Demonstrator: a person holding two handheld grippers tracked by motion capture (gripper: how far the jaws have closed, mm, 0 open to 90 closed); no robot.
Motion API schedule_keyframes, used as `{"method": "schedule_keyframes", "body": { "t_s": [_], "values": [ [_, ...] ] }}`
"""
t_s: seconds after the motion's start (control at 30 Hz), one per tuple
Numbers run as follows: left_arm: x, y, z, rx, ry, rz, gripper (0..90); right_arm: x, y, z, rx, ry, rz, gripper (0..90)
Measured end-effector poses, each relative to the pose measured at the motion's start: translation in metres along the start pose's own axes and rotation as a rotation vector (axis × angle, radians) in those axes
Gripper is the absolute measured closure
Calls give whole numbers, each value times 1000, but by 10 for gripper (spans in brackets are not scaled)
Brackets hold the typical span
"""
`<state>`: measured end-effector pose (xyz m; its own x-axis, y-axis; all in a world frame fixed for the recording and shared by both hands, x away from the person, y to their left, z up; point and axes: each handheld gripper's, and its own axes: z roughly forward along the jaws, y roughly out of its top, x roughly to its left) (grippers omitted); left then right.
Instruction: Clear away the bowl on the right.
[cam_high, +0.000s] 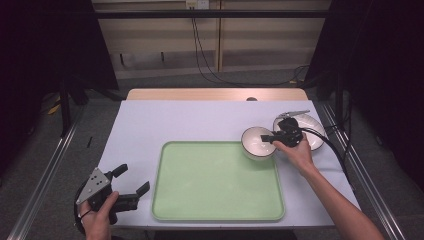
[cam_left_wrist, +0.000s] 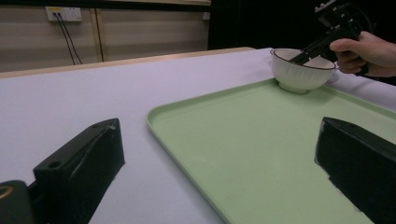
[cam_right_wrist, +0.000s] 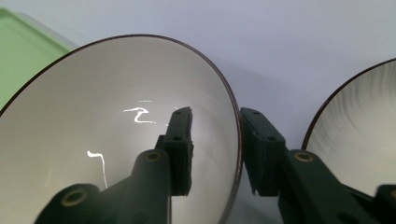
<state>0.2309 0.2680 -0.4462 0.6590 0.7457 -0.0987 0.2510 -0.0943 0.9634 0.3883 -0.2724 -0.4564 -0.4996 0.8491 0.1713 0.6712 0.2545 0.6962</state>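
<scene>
A white bowl (cam_high: 256, 141) with a dark rim stands at the far right corner of the green tray (cam_high: 215, 185). My right gripper (cam_high: 270, 138) straddles its right rim, one jaw inside the bowl (cam_right_wrist: 116, 135) and one outside against the wall, shut on it. The left gripper view shows the same bowl (cam_left_wrist: 301, 70) resting on the tray (cam_left_wrist: 261, 154) with the person's hand behind it. My left gripper (cam_high: 135, 178) is held open near the table's front left corner, beside the tray, with nothing between its jaws.
A second white bowl (cam_high: 312, 129) sits on the white tablecloth (cam_high: 165, 120) just right of the first, close to the outer jaw (cam_right_wrist: 359, 135). A black cable (cam_high: 332, 150) trails from the right gripper toward the table's right edge.
</scene>
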Motion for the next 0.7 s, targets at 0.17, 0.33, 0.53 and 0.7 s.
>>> {"method": "schedule_keyframes", "body": {
  "t_s": [0.17,0.33,0.53,0.7],
  "values": [
    [0,0,0,0,0,0,14,-1,1,-2,-12,2,5,557],
    [0,0,0,1,1,0,14,-2,2,-3,-13,4,10,428],
    [0,0,0,0,2,0,14,-4,4,-5,-21,1,31,261],
    [0,0,0,-1,1,-1,14,-5,4,-5,-28,-3,36,144]
  ]
}}
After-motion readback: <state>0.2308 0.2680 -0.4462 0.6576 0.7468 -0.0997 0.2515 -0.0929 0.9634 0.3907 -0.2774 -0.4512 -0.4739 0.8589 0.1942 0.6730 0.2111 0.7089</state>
